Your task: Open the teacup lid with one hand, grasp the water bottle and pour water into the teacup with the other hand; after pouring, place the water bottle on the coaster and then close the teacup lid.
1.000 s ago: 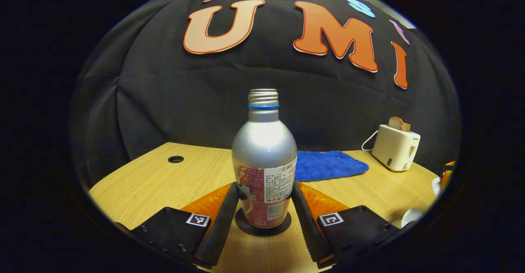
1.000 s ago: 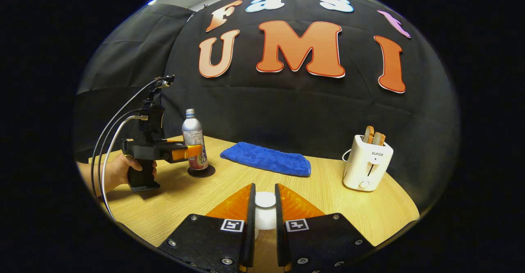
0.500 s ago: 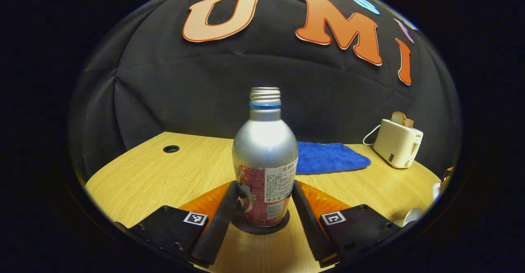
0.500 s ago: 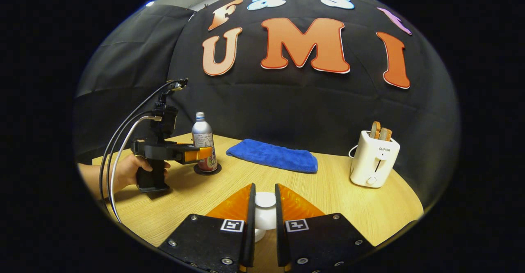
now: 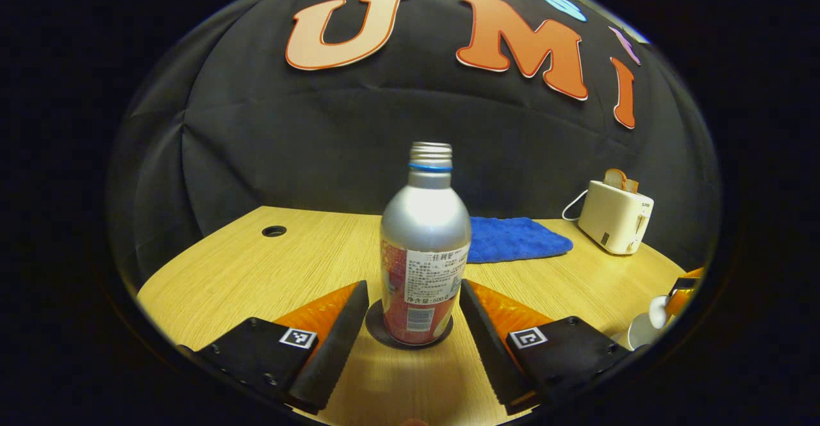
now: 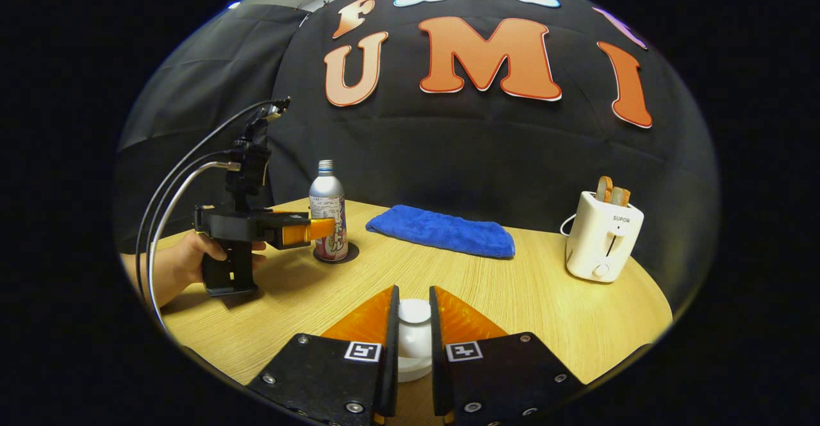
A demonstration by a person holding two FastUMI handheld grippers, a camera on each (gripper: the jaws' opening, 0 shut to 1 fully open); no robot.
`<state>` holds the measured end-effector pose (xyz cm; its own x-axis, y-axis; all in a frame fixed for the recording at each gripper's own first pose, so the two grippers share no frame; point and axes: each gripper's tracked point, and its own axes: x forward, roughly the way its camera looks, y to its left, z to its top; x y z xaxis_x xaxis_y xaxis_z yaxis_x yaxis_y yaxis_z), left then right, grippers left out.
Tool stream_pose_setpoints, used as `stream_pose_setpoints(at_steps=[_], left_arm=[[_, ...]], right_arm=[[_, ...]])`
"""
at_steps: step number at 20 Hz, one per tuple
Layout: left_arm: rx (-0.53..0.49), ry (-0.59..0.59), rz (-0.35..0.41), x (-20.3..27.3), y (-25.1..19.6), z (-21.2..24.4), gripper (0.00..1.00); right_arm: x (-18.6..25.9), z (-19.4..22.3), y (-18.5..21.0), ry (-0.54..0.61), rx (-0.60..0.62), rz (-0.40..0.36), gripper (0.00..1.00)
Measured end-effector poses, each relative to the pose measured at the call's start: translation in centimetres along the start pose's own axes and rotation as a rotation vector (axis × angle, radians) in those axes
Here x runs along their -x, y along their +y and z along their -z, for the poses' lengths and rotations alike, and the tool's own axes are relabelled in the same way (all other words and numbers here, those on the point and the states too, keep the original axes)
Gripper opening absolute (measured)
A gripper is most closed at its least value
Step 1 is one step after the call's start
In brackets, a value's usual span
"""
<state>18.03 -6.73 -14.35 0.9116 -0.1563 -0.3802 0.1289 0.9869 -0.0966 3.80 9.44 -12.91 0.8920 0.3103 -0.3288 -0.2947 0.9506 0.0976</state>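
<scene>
Water bottle (image 5: 425, 246): silver, uncapped, upright on the dark round coaster (image 5: 409, 336), far left of the wooden counter (image 5: 269, 272).

Left tongs (image 5: 410, 314): spread open, one finger either side of the bottle's lower half, gaps visible on both sides, not touching it; in the right gripper view, held by a hand (image 6: 186, 259), level with the bottle's label.

Right tongs (image 6: 414, 330): closed on the white lid knob (image 6: 414, 311), near middle of the counter; lid raised or seated on the cup: cannot tell from here.

Teacup (image 5: 637, 330): white, at the far right edge of the left gripper view, partly cut off.

Other things: blue towel (image 6: 442, 230) lying flat beyond the bottle; white toaster (image 6: 602, 237) with bread slices, far right.

Step in hand: likely bottle set down on the coaster and released; lid closing next.

Next move: probably draw the left tongs straight back, clear of the bottle, without nudging it; then lower the lid squarely onto the cup with the right tongs and let go.

Risk: tall, narrow bottle, easy to tip if a finger clips it on the way out.
</scene>
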Motion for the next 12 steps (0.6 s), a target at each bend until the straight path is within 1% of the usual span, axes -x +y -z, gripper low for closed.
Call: stream_pose_setpoints(at_steps=[2,4,6,8,9,10,11,12], left_arm=[[-0.022,-0.007,0.004,1.0,-0.3,-0.2,0.96],[-0.018,-0.019,0.000,2.1,-0.5,-0.4,0.96],[0.007,-0.030,-0.003,3.1,-0.8,-0.3,0.96],[0.007,-0.039,-0.001,4.3,-1.4,0.2,0.96],[0.000,-0.047,0.000,4.9,-1.7,0.1,0.93],[-0.008,-0.055,-0.002,5.5,-2.0,0.1,0.93],[-0.014,-0.059,0.001,5.9,-2.3,-0.1,0.96],[-0.014,-0.068,0.003,6.4,-2.5,-0.2,0.92]], right_arm=[[-0.2,0.7,0.2,0.010,-0.012,-0.003,0.22],[-0.4,1.1,0.6,0.017,-0.029,-0.011,0.23],[-0.4,1.4,0.7,0.024,-0.024,-0.004,0.23],[-0.4,1.6,0.6,0.023,-0.018,0.008,0.23],[-0.4,1.7,0.6,0.021,-0.021,0.007,0.23],[-0.4,1.8,0.7,0.020,-0.030,0.000,0.23],[-0.3,2.0,1.1,0.024,-0.034,-0.013,0.23],[-0.4,2.1,1.2,0.027,-0.031,-0.010,0.23]])
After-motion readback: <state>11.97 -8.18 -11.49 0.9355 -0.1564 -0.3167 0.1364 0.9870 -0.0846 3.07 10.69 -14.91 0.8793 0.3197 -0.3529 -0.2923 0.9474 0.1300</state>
